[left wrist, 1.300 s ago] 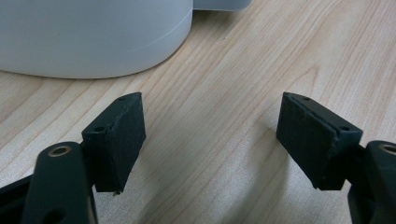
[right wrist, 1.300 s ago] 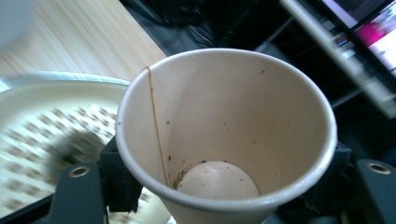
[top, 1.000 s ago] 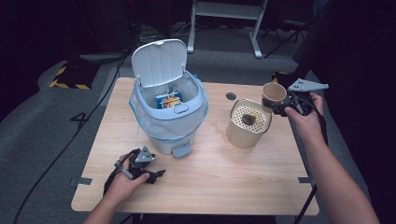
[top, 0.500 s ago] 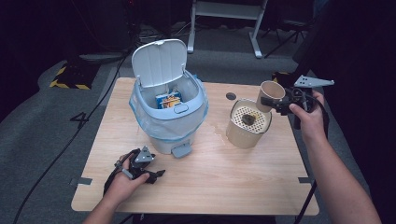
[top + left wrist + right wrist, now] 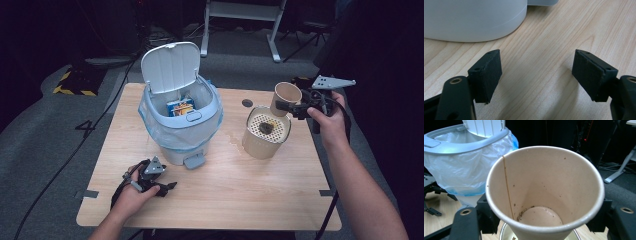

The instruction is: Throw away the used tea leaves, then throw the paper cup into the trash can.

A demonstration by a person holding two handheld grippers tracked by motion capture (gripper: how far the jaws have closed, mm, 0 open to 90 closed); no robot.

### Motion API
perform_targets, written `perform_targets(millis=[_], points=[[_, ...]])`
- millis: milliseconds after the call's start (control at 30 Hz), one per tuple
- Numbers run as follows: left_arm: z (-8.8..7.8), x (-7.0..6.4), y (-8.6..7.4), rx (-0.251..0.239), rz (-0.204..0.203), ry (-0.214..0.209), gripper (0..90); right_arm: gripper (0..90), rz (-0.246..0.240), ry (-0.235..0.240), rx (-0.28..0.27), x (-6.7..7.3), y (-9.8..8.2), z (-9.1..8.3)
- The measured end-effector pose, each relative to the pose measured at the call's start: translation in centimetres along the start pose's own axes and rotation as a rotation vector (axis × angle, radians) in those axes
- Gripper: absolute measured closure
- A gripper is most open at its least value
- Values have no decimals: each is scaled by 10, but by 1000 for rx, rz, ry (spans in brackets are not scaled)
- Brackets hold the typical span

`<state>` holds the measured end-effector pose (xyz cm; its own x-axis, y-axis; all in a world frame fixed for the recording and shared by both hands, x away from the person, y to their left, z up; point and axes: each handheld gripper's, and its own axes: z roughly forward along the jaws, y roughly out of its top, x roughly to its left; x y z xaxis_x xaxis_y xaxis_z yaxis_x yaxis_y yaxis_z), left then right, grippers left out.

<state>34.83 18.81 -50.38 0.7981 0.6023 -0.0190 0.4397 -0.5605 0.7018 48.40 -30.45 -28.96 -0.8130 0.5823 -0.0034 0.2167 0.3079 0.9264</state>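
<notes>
A brown paper cup [image 5: 287, 93] hangs tilted above a beige pot [image 5: 259, 148], its mouth turned towards the bin, and my right gripper [image 5: 285, 105] is shut on its lower part. In the right gripper view the cup [image 5: 544, 185] is stained inside, with pale dregs at its bottom, between my right gripper's [image 5: 542, 216] two jaws. The pot has a perforated insert with a dark lump [image 5: 266, 127] lying on it. My left gripper [image 5: 169, 186] rests on the table near the front left. Its jaws [image 5: 537, 53] stand open over bare wood.
A pale blue pedal bin [image 5: 180, 135] with a plastic liner stands mid-table, its white lid [image 5: 170, 65] raised; a blue and orange packet [image 5: 180, 106] lies inside. A wet patch [image 5: 232, 137] marks the wooden table [image 5: 240, 200] beside the pot. A cable hole [image 5: 247, 103] sits behind.
My right hand has lifted the cup slightly and tipped it further onto its side above the pot. The left gripper has not moved.
</notes>
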Motion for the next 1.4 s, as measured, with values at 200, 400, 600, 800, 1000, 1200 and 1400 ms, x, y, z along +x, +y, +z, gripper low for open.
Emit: perform_targets(millis=[200, 400, 600, 800, 1000, 1200, 1400], points=[[0, 0, 0, 0, 0, 0, 241, 289, -16, 37, -18, 5, 12, 5], [0, 0, 0, 1, -1, 3, 238, 288, -30, 88, -30, 10, 30, 15], [0, 0, 0, 4, -5, 4, 226, 288, -51, 127, -27, 18, 49, 28], [0, 1, 1, 6, -3, 5, 218, 288, -81, 175, -30, 34, 75, 53], [1, 2, 1, 8, -3, 4, 206, 287, -101, 207, -38, 53, 91, 83], [2, 2, 2, 9, -3, 5, 196, 287, -115, 231, -40, 69, 103, 107], [2, 2, 2, 10, -5, 5, 193, 284, -109, 253, -53, 81, 110, 127]])
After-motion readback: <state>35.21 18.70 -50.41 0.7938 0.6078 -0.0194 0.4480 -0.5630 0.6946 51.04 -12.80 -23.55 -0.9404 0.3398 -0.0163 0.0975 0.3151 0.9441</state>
